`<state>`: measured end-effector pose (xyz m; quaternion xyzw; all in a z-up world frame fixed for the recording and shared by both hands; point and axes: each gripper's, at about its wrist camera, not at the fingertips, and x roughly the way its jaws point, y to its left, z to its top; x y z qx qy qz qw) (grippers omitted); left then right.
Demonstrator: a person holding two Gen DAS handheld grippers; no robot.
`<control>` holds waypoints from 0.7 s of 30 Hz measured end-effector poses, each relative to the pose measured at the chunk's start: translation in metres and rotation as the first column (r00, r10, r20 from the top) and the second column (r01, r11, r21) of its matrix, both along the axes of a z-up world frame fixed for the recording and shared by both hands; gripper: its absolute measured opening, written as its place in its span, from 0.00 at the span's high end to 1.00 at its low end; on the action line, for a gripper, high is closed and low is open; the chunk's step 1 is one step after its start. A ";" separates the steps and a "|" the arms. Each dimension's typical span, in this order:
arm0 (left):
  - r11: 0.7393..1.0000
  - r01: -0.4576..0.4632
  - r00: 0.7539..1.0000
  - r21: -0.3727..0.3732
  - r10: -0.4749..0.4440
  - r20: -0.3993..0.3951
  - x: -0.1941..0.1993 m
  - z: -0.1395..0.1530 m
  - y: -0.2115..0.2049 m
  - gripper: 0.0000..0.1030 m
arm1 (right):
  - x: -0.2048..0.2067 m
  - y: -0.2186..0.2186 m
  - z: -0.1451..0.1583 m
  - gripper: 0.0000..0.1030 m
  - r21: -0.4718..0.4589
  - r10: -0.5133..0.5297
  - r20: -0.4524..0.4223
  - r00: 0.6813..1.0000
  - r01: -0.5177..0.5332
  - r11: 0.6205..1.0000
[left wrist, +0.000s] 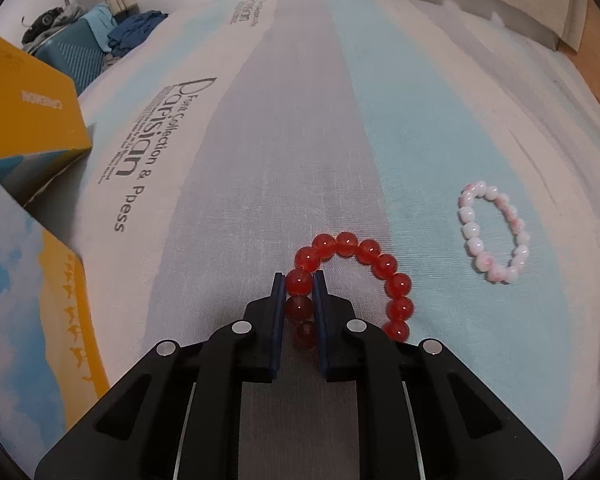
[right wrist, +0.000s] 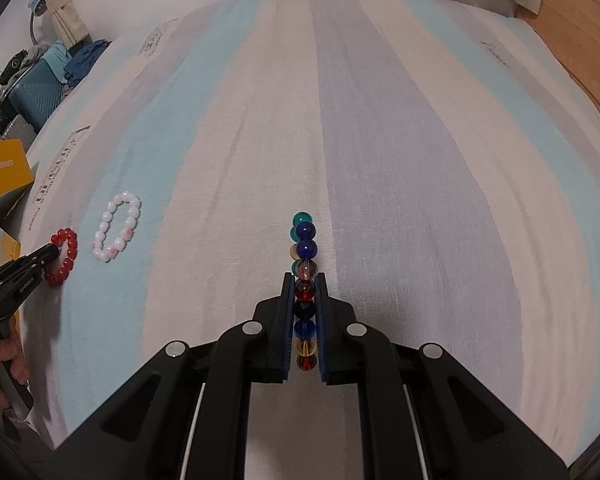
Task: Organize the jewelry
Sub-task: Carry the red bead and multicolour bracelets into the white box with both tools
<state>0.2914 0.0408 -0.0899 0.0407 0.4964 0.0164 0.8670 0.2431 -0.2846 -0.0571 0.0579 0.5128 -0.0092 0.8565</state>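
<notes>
My left gripper (left wrist: 299,280) is shut on a red bead bracelet (left wrist: 360,256) that rests on the striped bedsheet; its beads sit between the two fingers. A pink-and-white bead bracelet (left wrist: 494,232) lies flat to its right. My right gripper (right wrist: 305,282) is shut on a multicolour bead bracelet (right wrist: 305,248), held edge-on with blue, green and red beads sticking out past the fingertips. In the right wrist view the red bracelet (right wrist: 62,256), the left gripper (right wrist: 48,254) and the pink-and-white bracelet (right wrist: 118,226) show at the far left.
An open yellow and sky-blue box (left wrist: 28,120) stands at the left, its lower part (left wrist: 32,312) near my left gripper. The striped bedsheet (right wrist: 380,140) covers the bed. A teal suitcase with clothes (left wrist: 72,56) sits beyond the bed's left edge.
</notes>
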 end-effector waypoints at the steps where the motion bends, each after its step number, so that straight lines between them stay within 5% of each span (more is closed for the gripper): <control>1: 1.000 -0.003 1.000 -0.007 0.003 0.001 -0.002 0.003 0.000 0.88 | -0.002 0.000 0.002 0.92 0.003 -0.001 0.004 1.000 0.001 1.000; 21: 0.996 0.016 0.998 -0.085 -0.011 0.057 -0.060 0.084 -0.004 0.88 | -0.046 0.021 0.063 0.92 0.028 0.008 0.090 0.996 -0.011 1.000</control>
